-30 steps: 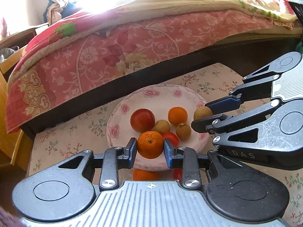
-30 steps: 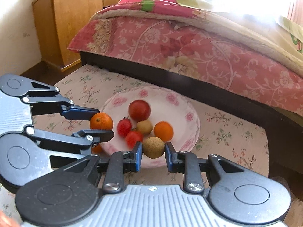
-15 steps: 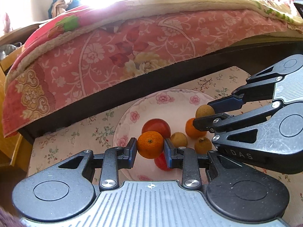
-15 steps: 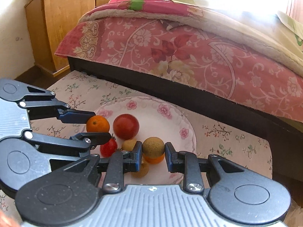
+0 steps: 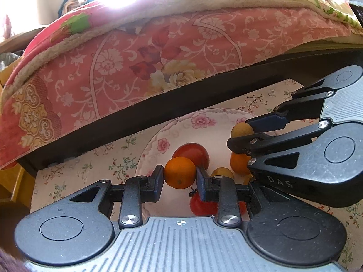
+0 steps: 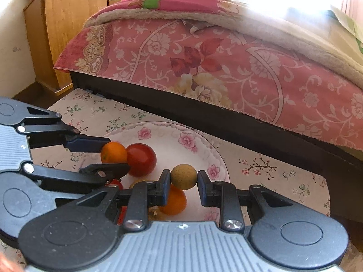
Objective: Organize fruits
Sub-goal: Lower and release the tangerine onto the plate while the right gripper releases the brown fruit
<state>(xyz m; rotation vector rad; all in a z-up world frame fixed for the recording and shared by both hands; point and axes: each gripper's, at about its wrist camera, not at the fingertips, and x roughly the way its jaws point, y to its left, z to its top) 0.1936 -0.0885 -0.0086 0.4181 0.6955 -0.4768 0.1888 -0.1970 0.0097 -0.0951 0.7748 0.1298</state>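
Left gripper: fingers pinching a small orange tangerine from both sides, held above the near-left part of a white plate with pink flowers; the same gripper shows from the side in the right wrist view, the tangerine between its blue pads. Right gripper: fingers pinching a round tan fruit, the left pad pressed to it, the right pad at its edge, held over the middle of the plate; in the left wrist view this gripper enters from the right with the tan fruit between its fingers. Plate contents: one large red fruit towards the left, just behind the held tangerine in the left wrist view; one orange fruit below the held tan fruit; one small red fruit with a dark stalk, partly hidden by the left gripper's finger; one small yellowish-tan fruit near the centre; a further fruit part-hidden under the right gripper, kind not discernible. Plate rests on a cream cloth with small floral sprigs. Behind: a bed with dark base, draped with a pink floral quilt. A wooden cabinet stands at the left of the right wrist view, beside the bed.
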